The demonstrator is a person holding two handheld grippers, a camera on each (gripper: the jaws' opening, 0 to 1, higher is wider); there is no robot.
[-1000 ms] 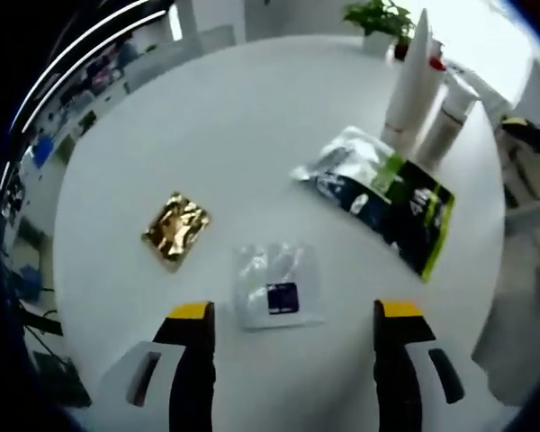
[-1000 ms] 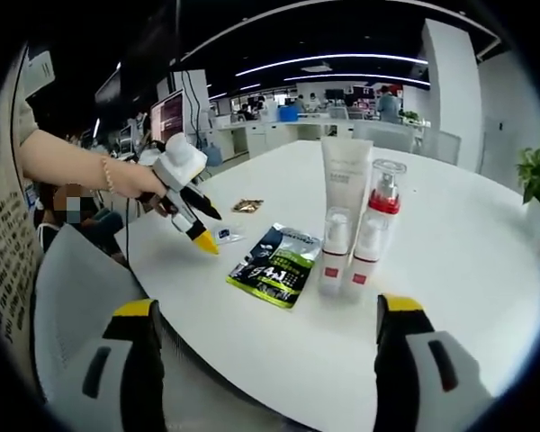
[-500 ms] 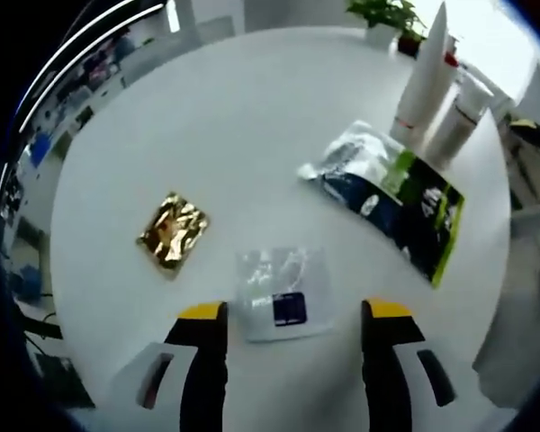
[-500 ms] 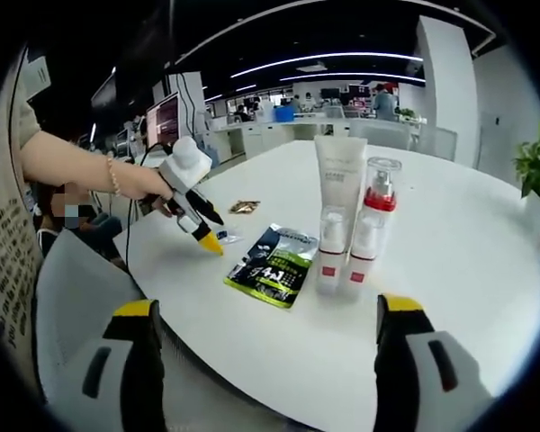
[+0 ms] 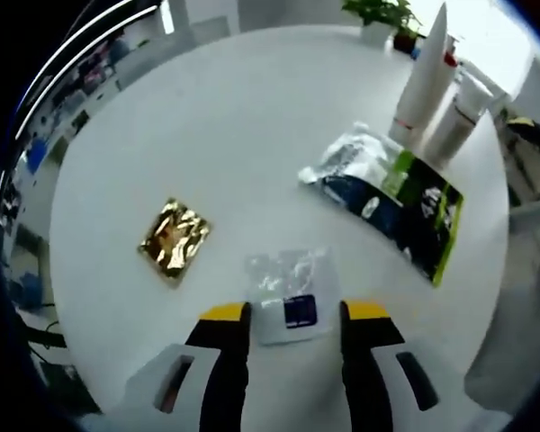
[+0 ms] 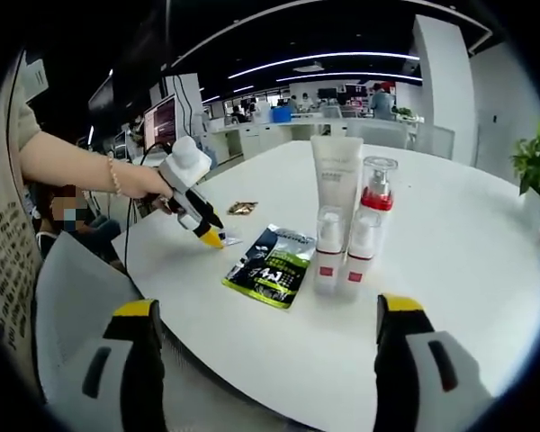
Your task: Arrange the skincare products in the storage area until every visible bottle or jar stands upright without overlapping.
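Closing in on the clear sachet (image 5: 289, 294) with my left hand-held gripper (image 5: 291, 314), I have its jaws part-spread, one on each side of the packet's near edge and not yet pinching it. The sachet lies flat on the white counter (image 5: 252, 135), with the gold sachet (image 5: 175, 239) near it to one side and the dark pouch (image 5: 391, 198) with a green edge further off, close to the bottles. I judge the clear sachet to be very light, thin and floppy, with a slick film surface; it gives almost no height to grip, so a hold from the sides may just skate it across the counter. The dark printed patch near its near end looks like the fullest part, and I'd take it there, or nip a corner edge and lift (a flat packet like this can hardly stand on its own, so it likely needs leaning or laying apart from the rest).

In the right gripper view, the tube (image 6: 334, 193), the pump bottle (image 6: 370, 225) and a small bottle (image 6: 328, 249) stand upright and close together, past the pouch. They look rigid and smooth, the tube tall and likely to tip if knocked; low on the body is the safe place to hold them. My right hand-held gripper (image 6: 268, 328) hangs wide open and empty short of the counter's edge, well apart from everything.
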